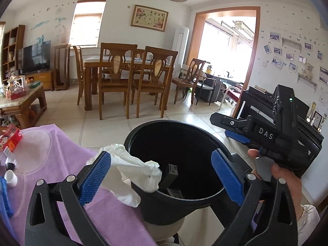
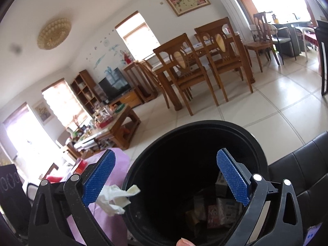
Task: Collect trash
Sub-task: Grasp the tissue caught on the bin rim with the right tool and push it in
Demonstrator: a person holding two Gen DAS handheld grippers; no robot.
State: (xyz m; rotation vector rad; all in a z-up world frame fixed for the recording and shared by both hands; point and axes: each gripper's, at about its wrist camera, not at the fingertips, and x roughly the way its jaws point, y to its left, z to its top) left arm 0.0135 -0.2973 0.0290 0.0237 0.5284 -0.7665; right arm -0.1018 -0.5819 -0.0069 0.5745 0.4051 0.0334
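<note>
Lying half over the rim of the round black plastic trash bin (image 1: 174, 170), the crumpled white tissue (image 1: 131, 174) is the thing that matters now. One end is hanging over the near-left rim and dipping a little into the bin, and the rest is resting on the surface with the purple cloth (image 1: 67, 164). Its long way is running from the cloth across toward the bin's mouth.

The left gripper (image 1: 162, 176) is pointing at the bin with its jaws spread wide and nothing between them. Its left blue pad is sitting just beside the tissue, maybe touching it; I cannot tell for sure. So the tissue is lying just inside the left jaw, not in the middle of the gap.

The right gripper (image 2: 166, 178) is also hanging over the bin with its jaws spread wide and empty. In its view the tissue (image 2: 116, 198) is just beside its left pad, to the left of the bin's mouth.

Both grippers are near, but the left one looks nearer. I think it needs to slide a little left so the tissue is between the jaws, then pinch, or just push it into the bin. Some boxes and wrappers (image 2: 213, 213) are already lying at the bottom of the bin.
</note>
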